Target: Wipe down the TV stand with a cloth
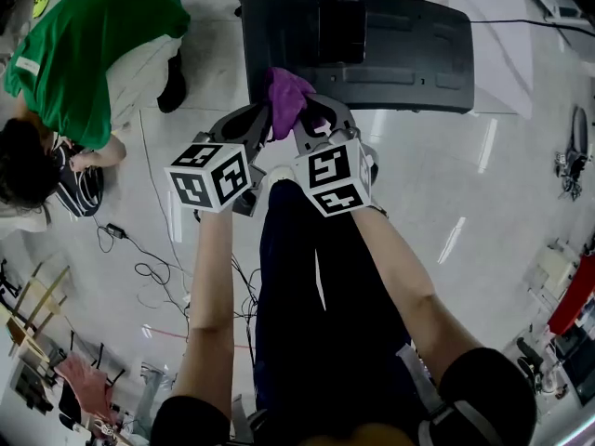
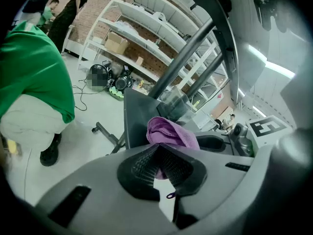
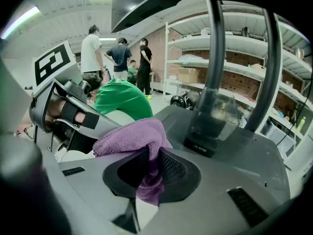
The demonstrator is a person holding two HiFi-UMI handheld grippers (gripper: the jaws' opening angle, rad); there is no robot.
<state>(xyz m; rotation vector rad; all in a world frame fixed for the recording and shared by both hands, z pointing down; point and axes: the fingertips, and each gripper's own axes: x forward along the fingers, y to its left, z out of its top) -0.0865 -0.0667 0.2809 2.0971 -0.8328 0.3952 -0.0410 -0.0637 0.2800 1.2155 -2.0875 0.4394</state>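
The two grippers sit side by side at the near edge of the stand (image 1: 400,59). The left gripper (image 2: 159,153) is clamped tight on a purple cloth (image 1: 286,96), and the right gripper (image 3: 151,166) is closed on the same cloth from the right. The cloth bunches up just beyond both sets of jaws, over the stand's near left edge. Far left, a person in green (image 1: 88,49) crouches on the floor (image 1: 483,184).
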